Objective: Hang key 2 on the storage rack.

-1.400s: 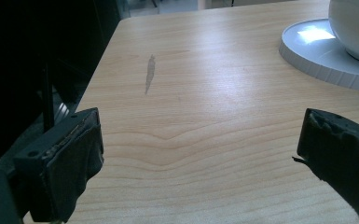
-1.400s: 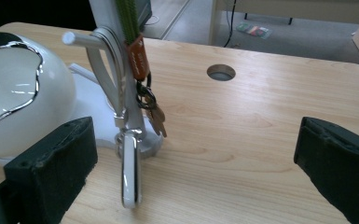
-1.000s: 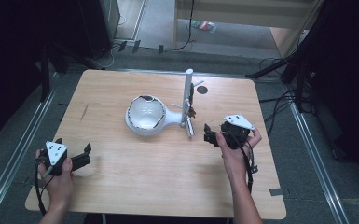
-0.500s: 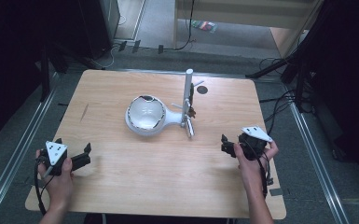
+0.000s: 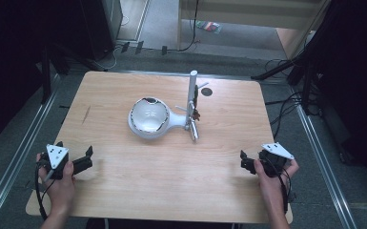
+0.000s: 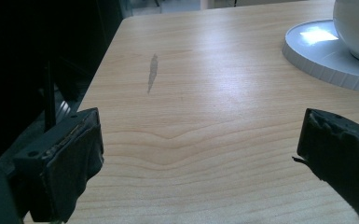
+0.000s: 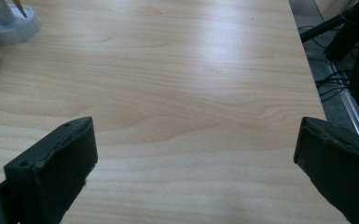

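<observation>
A white lamp-like device [image 5: 148, 117] lies at the middle of the wooden table [image 5: 124, 181], its round head joined by a neck to an upright grey post [image 5: 191, 98]. My left gripper [image 5: 88, 159] rests at the front left, open, with nothing between its jaws. In the left gripper view [image 6: 196, 154] the device's ribbed white disc [image 6: 321, 53] sits far right, well ahead of the jaws. My right gripper [image 5: 244, 162] is held at the front right, also open and empty. The right gripper view [image 7: 196, 158] shows bare wood, with the post's foot [image 7: 11, 23] at top left.
A dark round hole [image 5: 206, 91] marks the table behind the post. A grey streak [image 6: 152, 77] stains the wood at the left. Metal rails [image 5: 321, 162] run along both table sides, with cables [image 5: 286, 112] on the floor to the right.
My right gripper has drawn back from beside the post to the front right of the table. The left gripper and the device have stayed put.
</observation>
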A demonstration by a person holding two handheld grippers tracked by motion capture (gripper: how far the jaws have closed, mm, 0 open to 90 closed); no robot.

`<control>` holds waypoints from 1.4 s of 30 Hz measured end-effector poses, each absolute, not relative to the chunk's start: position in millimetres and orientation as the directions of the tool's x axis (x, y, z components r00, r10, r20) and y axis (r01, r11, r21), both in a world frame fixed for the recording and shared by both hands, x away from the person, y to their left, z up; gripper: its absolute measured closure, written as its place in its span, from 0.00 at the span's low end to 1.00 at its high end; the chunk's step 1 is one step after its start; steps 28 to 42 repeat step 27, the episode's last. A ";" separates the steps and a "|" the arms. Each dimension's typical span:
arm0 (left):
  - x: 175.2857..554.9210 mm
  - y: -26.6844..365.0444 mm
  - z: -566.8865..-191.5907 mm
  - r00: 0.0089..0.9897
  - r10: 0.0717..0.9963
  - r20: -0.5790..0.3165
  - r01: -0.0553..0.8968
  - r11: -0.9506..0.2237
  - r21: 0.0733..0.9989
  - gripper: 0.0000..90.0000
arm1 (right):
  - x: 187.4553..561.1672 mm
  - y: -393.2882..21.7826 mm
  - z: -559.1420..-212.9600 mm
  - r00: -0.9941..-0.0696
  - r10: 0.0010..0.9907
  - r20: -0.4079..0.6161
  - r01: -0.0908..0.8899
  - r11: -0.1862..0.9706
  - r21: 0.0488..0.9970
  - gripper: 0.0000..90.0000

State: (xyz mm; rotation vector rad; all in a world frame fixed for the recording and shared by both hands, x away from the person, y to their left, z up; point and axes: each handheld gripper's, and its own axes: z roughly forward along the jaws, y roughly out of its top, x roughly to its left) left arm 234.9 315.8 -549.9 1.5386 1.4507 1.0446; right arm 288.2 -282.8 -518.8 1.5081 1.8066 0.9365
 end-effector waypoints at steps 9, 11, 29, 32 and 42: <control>234.9 315.9 -549.8 0.018 0.998 0.058 0.372 -0.061 0.926 0.01 | 271.3 -309.6 -528.4 -0.140 0.990 0.028 0.572 0.058 0.818 0.00; 234.9 316.0 -549.8 0.018 0.998 0.058 0.372 -0.060 0.926 0.01 | 267.9 -313.8 -529.7 -0.134 0.991 0.029 0.572 0.054 0.819 0.00; 235.4 316.8 -549.8 0.024 0.999 0.046 0.376 -0.052 0.925 0.01 | 253.5 -328.8 -541.4 -0.111 0.993 0.042 0.589 0.031 0.808 0.00; 235.4 316.8 -549.8 0.024 0.999 0.046 0.376 -0.052 0.925 0.01 | 253.5 -328.8 -541.4 -0.111 0.993 0.042 0.589 0.031 0.808 0.00; 235.4 316.8 -549.8 0.024 0.999 0.046 0.376 -0.052 0.925 0.01 | 253.5 -328.8 -541.4 -0.111 0.993 0.042 0.589 0.031 0.808 0.00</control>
